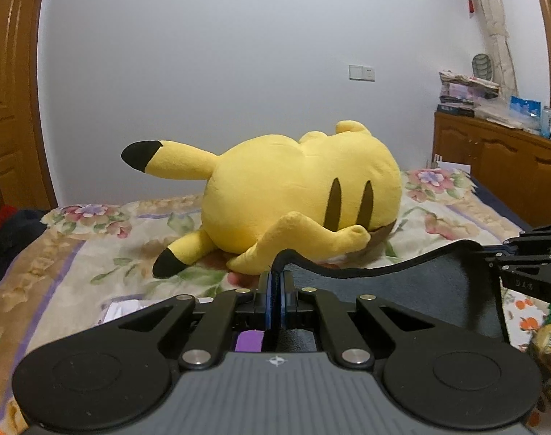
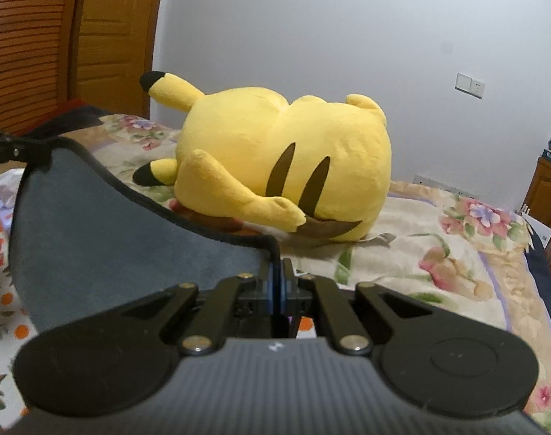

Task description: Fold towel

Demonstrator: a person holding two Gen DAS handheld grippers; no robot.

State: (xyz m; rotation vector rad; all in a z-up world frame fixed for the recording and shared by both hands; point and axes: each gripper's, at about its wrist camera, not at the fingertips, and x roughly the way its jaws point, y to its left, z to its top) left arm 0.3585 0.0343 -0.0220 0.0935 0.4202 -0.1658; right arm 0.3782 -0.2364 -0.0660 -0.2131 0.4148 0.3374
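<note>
A dark grey-blue towel with a black hem hangs stretched between my two grippers above the bed. My left gripper is shut on the towel's left corner. In the right wrist view the towel spreads to the left, and my right gripper is shut on its right corner. The right gripper also shows at the right edge of the left wrist view, and the left gripper at the left edge of the right wrist view. The hem sags between the two held corners.
A big yellow plush toy lies on the floral bedspread just beyond the towel; it also shows in the right wrist view. A wooden cabinet with clutter stands at the right, wooden doors at the left.
</note>
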